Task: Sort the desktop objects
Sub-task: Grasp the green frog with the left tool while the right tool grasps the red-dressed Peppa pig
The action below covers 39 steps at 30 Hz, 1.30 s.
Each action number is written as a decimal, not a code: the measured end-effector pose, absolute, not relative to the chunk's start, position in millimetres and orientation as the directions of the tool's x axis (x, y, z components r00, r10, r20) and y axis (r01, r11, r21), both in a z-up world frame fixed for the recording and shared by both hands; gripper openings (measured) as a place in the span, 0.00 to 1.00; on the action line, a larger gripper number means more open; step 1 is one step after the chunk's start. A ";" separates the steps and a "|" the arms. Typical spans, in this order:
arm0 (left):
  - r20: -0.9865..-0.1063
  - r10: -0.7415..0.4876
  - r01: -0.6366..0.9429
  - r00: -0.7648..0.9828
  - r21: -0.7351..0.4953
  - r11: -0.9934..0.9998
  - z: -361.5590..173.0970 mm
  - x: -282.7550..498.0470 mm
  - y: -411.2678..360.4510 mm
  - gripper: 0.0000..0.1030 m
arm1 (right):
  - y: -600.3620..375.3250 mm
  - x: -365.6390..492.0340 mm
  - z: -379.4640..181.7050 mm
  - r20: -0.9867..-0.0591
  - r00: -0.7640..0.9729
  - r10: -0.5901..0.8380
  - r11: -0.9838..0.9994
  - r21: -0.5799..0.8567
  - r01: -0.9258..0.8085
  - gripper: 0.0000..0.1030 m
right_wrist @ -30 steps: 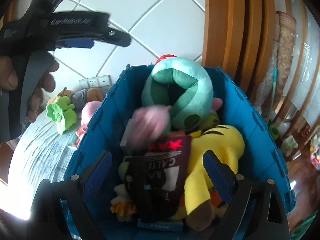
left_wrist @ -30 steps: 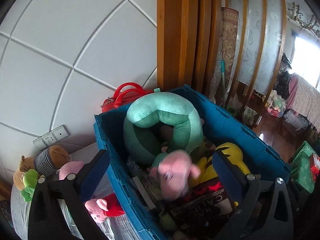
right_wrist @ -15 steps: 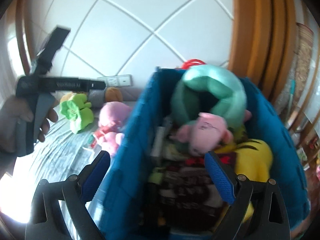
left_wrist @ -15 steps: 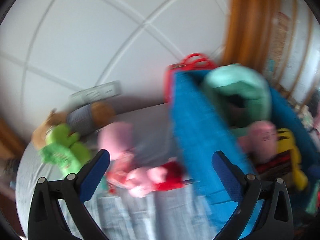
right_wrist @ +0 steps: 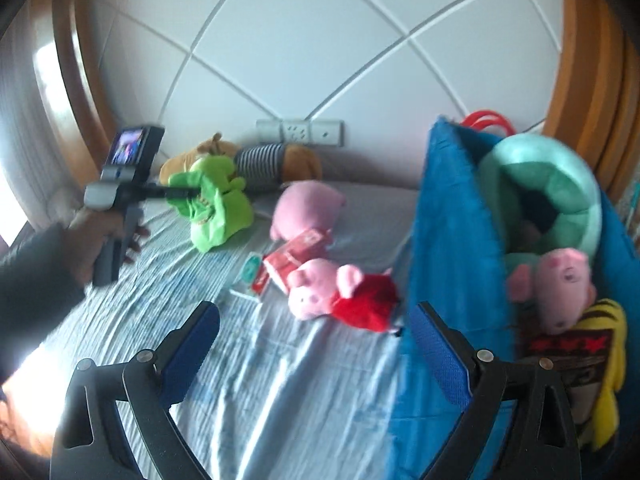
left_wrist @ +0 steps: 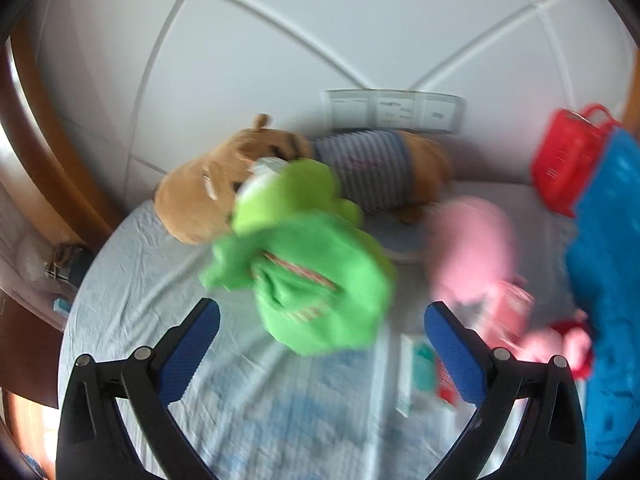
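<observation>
Left wrist view is pretty blurry, but the left gripper [left_wrist: 320,344] has its blue-padded fingers spread wide with nothing between them, pointing at a green plush [left_wrist: 312,264] lying on the pale blue sheet [left_wrist: 160,280]. Right behind the green one is a brown plush in a striped shirt [left_wrist: 360,168], up against the white panelled wall [left_wrist: 280,40] just below a row of sockets [left_wrist: 394,110]. Off to the right there's a round pink plush [left_wrist: 472,236], and past that the wall of the blue crate [left_wrist: 608,280] with a red basket [left_wrist: 568,156] behind it.

Right wrist view is clearer. The right gripper [right_wrist: 316,344] is spread wide too and empty, hanging over the sheet beside the crate. Just ahead of it lies a pig plush in a red dress [right_wrist: 340,292], touching a red box [right_wrist: 296,256] and some small card packets. The person's left hand [right_wrist: 104,228] is over on the left holding the other tool, its tip right at the green plush.

Inside the crate: a teal neck pillow [right_wrist: 540,184] at the back, a pink pig plush [right_wrist: 560,284] on top of the pile, and a yellow striped plush [right_wrist: 608,360] with a dark printed bag [right_wrist: 568,356] near the front
</observation>
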State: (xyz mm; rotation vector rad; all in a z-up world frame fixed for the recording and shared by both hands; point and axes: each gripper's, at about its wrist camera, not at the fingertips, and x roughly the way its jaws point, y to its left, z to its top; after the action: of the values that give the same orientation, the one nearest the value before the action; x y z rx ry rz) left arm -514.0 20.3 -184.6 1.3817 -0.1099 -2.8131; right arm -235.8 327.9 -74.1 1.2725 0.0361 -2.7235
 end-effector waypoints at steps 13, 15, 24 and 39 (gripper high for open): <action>-0.864 0.105 -0.072 -0.492 -0.080 -0.994 -280.8 -652.9 -20.2 1.00 | 298.7 -265.8 -141.7 -0.844 -0.535 -0.036 -0.999 0.008 0.054 0.94; -0.864 0.098 -0.067 -0.493 -0.074 -0.995 -291.1 -656.8 -14.3 1.00 | 296.5 -268.1 -149.4 -0.854 -0.519 -0.033 -0.999 0.007 0.053 0.94; -0.848 0.052 -0.072 -0.527 -0.016 -0.997 -302.1 -653.2 6.2 0.81 | 287.1 -278.0 -176.2 -0.881 -0.472 -0.037 -0.997 0.002 0.075 0.94; -0.760 0.109 -0.039 -0.641 -0.110 -0.993 -236.3 -533.8 -53.5 0.51 | 301.0 -357.6 -249.3 -0.869 -0.479 0.119 -0.987 -0.154 0.034 0.94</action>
State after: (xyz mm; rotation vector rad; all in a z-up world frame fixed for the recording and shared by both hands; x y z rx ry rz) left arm -533.8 -53.5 -236.3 1.3600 0.1340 -2.9195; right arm -357.6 301.0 -249.3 1.6270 0.2398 -2.7354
